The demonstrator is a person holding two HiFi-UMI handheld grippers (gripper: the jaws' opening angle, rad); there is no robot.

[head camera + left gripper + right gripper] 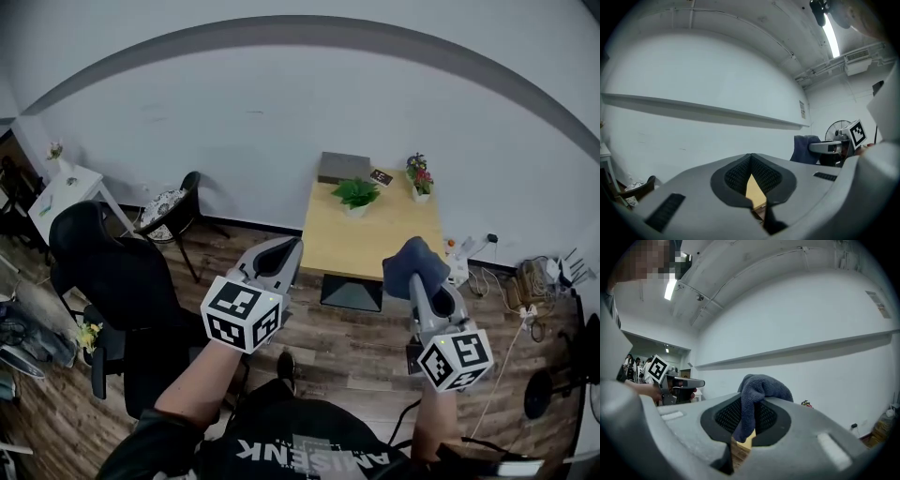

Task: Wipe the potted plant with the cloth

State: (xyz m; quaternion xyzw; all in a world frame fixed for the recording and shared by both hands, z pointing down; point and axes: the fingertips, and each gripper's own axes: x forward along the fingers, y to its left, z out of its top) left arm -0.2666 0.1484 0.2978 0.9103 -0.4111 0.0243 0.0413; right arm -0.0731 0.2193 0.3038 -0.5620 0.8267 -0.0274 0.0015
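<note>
Left gripper (751,159): one, jaws pressed together, empty.
Right gripper (421,279): one, clamping the cloth.
Cloth (757,389): one, dark blue-grey, bunched over the jaw tips.
Potted plant (356,194): leafy green, white pot, on wooden table (375,251), well ahead of both grippers.
Flowering pot (419,177): one, at the table's far right corner.

A black top with white letters (309,452) is worn. The grey plastic left gripper (285,247) and grey plastic right gripper (419,281) are each capped by a white cube with black squares (242,314).

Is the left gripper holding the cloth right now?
No, the blue cloth is pinched in the right gripper; the left gripper is shut on nothing.
</note>
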